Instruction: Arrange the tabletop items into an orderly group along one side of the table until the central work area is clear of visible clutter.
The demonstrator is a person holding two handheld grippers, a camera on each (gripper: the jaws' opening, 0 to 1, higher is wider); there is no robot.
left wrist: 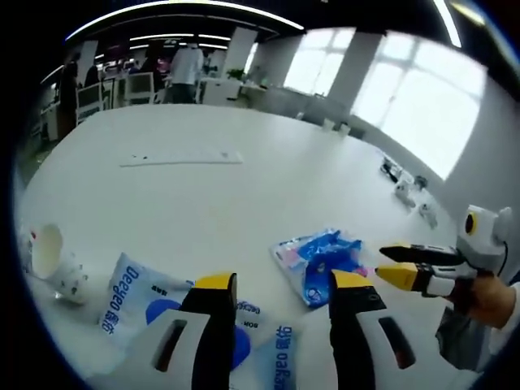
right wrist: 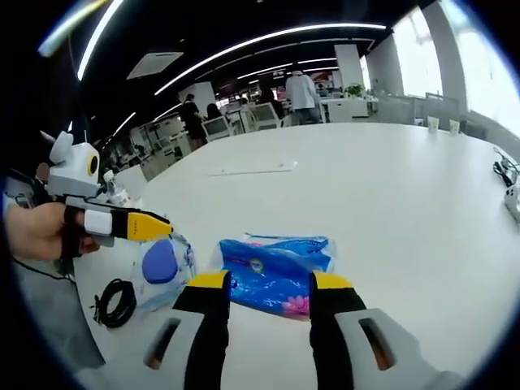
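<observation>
The blue packet [right wrist: 275,275] is lying flat on the white surface [right wrist: 390,203], just ahead of the right tongs [right wrist: 268,284], which are gaping wide w/ nothing held. Left tongs [left wrist: 284,286] are also spread, empty, hovering over the white-blue pouches [left wrist: 134,294], paper cup [left wrist: 55,262] beyond. Best approach, imo: lower square, jaws straddling the packet's edge, then close.

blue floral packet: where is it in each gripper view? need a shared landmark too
Left gripper view: blue floral packet lies right of centre, above the right jaw.
Right gripper view: blue floral packet lies at lower centre, just beyond both jaws.
Shared landmark: the long white strip lying farther up the table.
</observation>
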